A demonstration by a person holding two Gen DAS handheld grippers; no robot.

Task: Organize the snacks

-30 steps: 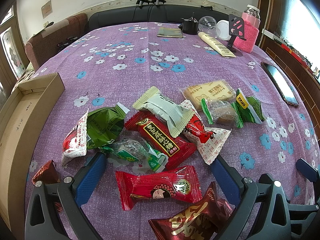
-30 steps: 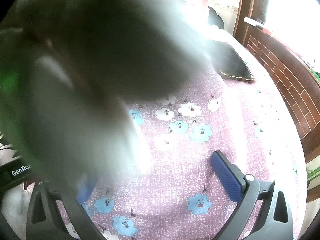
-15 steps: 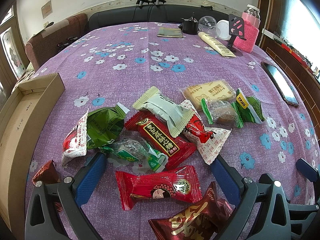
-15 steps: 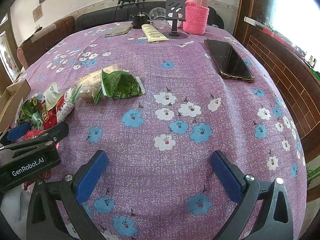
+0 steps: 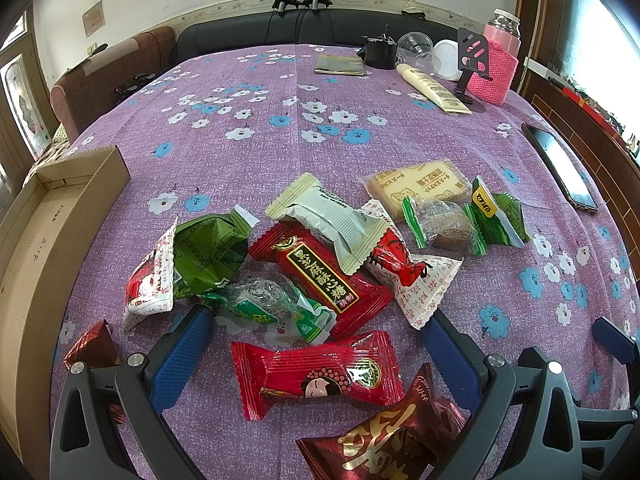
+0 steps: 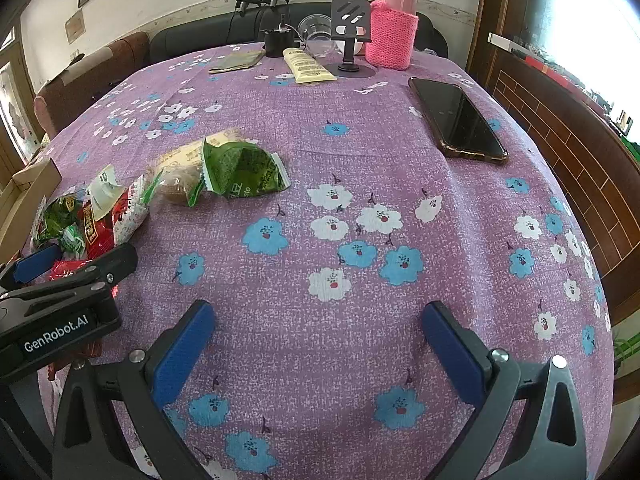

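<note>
The left gripper (image 5: 316, 344), jaws released, straddles the red snack packet (image 5: 316, 372), seemingly lining up a pick, while the right gripper (image 6: 316, 344) waits released over bare tabletop (image 6: 360, 160).

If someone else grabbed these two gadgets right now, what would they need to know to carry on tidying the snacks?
Left hand-held gripper: open, empty, low over the snack pile, with the red doll-face packet between its fingers.
Right hand-held gripper: open, empty, over bare purple tablecloth.
Snacks: all loose on the cloth, including the white packet and the green packet nearest the phone.
Cardboard box: at the table's left edge; no snacks visible in the part shown.
Done: nothing sorted yet, as far as I can see.
Left: every snack, probably into the box.
</note>
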